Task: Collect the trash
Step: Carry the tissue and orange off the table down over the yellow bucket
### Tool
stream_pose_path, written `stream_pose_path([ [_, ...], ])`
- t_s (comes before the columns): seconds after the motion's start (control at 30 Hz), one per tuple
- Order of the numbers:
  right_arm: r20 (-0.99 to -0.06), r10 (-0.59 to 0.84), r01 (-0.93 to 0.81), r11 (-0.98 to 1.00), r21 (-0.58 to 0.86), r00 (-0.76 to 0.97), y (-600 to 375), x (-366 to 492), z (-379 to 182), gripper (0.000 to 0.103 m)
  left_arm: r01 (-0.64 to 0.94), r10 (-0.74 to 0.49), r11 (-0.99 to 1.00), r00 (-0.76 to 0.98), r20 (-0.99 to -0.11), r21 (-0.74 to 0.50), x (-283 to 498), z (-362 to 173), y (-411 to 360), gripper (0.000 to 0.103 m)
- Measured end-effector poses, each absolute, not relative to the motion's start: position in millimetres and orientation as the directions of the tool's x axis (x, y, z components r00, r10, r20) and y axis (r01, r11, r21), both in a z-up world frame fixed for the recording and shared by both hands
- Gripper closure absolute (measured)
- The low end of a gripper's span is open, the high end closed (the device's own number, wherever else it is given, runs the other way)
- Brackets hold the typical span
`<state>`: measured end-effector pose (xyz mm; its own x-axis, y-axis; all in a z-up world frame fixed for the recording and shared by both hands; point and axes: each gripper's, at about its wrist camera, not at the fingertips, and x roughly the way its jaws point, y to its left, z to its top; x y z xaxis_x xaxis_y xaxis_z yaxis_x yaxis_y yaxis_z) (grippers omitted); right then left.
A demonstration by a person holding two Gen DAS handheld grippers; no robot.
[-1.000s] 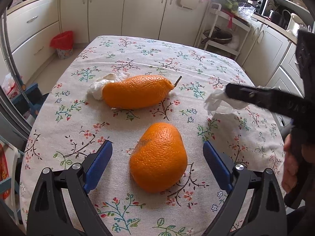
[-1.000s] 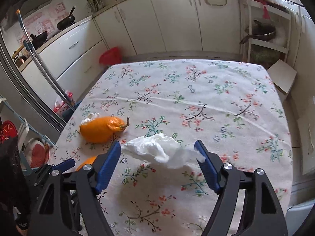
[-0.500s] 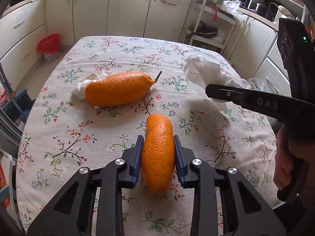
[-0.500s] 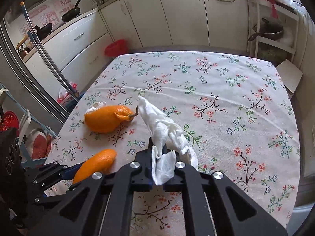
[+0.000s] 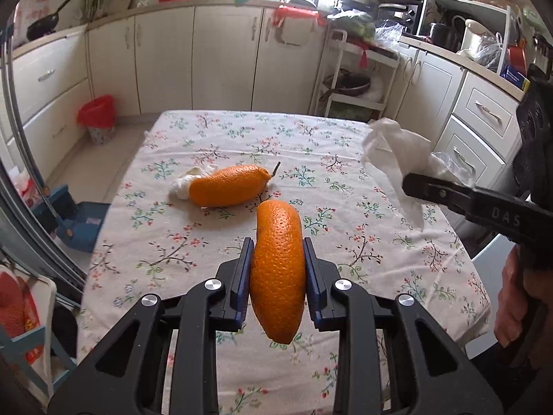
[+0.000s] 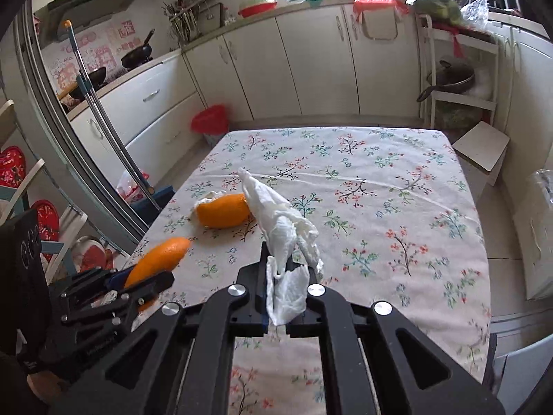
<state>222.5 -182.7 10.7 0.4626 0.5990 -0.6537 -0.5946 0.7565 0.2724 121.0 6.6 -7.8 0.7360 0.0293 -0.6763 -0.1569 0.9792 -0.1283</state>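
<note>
left claw (image 5: pixel 276 273) pinching peel (image 5: pixel 278 269), right claw (image 6: pixel 287 287) pinching tissue (image 6: pixel 280 228); both to be kept clamped, carried to red bin (image 5: pixel 96 117), second peel (image 5: pixel 230 185) left on counter (image 5: pixel 345 159)

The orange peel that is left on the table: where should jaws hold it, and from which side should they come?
Grip the peel across its narrow middle, coming down from above. It lies long and low on the cloth, domed side up, so jaws set across its length span it best. Stay clear of the tissue touching its left end and the stem at its right.
</note>
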Motion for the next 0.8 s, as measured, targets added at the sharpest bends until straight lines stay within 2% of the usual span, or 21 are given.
stream_pose_path([
  [0.63, -0.593, 0.658, -0.619, 0.720, 0.314, 0.464, -222.1, 115.6, 7.5, 0.096, -0.178, 0.066, 0.978, 0.766, -0.639, -0.111, 48.8, 9.7, -4.5, 0.078],
  [0.8, -0.604, 0.675, -0.641, 0.695, 0.326, 0.424, -225.7, 78.2, -4.5, 0.096, -0.182, 0.076, 0.978, 0.770, -0.634, -0.104, 24.0, 10.8, -10.8, 0.078],
])
